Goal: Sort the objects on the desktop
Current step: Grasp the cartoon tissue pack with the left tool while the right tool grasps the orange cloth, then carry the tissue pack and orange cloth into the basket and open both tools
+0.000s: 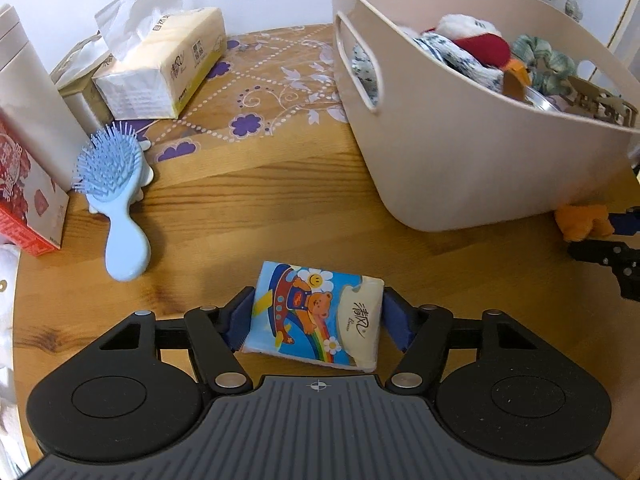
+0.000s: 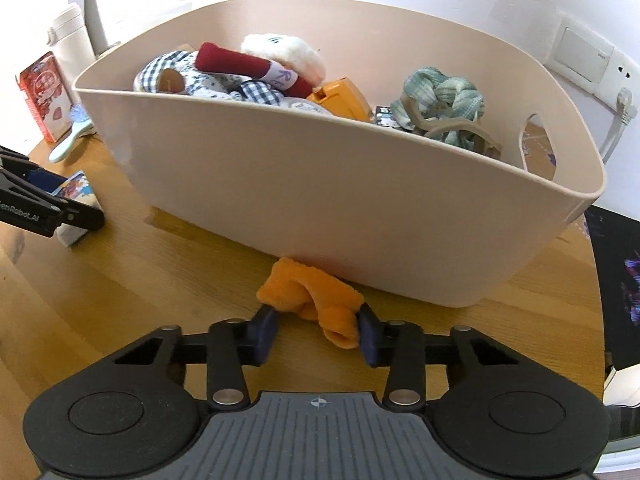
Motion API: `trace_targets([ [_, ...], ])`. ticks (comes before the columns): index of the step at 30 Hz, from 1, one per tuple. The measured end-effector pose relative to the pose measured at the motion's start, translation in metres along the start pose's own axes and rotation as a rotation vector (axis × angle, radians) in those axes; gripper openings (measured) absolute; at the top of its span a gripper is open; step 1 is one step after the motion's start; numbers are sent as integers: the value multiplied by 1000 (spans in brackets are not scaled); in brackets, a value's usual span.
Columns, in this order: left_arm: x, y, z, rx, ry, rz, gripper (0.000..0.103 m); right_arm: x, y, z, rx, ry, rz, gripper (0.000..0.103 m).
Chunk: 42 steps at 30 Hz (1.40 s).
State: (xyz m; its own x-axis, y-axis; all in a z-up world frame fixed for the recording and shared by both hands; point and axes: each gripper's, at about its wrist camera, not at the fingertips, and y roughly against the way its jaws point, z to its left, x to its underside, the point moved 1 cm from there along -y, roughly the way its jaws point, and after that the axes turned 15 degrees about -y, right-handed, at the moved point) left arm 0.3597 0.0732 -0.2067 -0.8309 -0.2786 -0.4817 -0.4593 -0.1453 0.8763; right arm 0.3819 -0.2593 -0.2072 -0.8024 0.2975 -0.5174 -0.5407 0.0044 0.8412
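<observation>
A small tissue pack (image 1: 316,316) with a cartoon bear print lies on the wooden table (image 1: 280,208), and my left gripper (image 1: 316,304) is shut on it, a blue pad against each short side. To the right stands a beige basket (image 1: 460,168) filled with soft toys and cloth. An orange cloth (image 2: 312,292) lies bunched at the foot of the basket (image 2: 320,184). My right gripper (image 2: 316,320) is shut on this cloth, with both pads against it. The left wrist view shows the same cloth (image 1: 580,222) at its right edge.
A blue hairbrush (image 1: 116,208) lies to the left, beside a red box (image 1: 28,200) and a tall white container (image 1: 32,92). An opened tissue box (image 1: 160,68) sits at the back on a flowered mat (image 1: 260,92). A dark object (image 2: 616,288) lies right of the basket.
</observation>
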Motion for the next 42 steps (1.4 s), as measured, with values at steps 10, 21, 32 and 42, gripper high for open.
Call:
trace_targets([
  [10, 12, 17, -11, 19, -6, -3, 67, 19, 9, 7, -20, -9, 3, 13],
  [21, 17, 47, -31, 45, -39, -42, 67, 43, 41, 15, -33, -5, -28, 10],
  [32, 4, 81, -50, 56, -102, -105, 67, 52, 84, 7, -41, -15, -100, 10],
  [42, -24, 112, -58, 39, -132, -156, 67, 41, 129, -4, -74, -7, -200, 10],
])
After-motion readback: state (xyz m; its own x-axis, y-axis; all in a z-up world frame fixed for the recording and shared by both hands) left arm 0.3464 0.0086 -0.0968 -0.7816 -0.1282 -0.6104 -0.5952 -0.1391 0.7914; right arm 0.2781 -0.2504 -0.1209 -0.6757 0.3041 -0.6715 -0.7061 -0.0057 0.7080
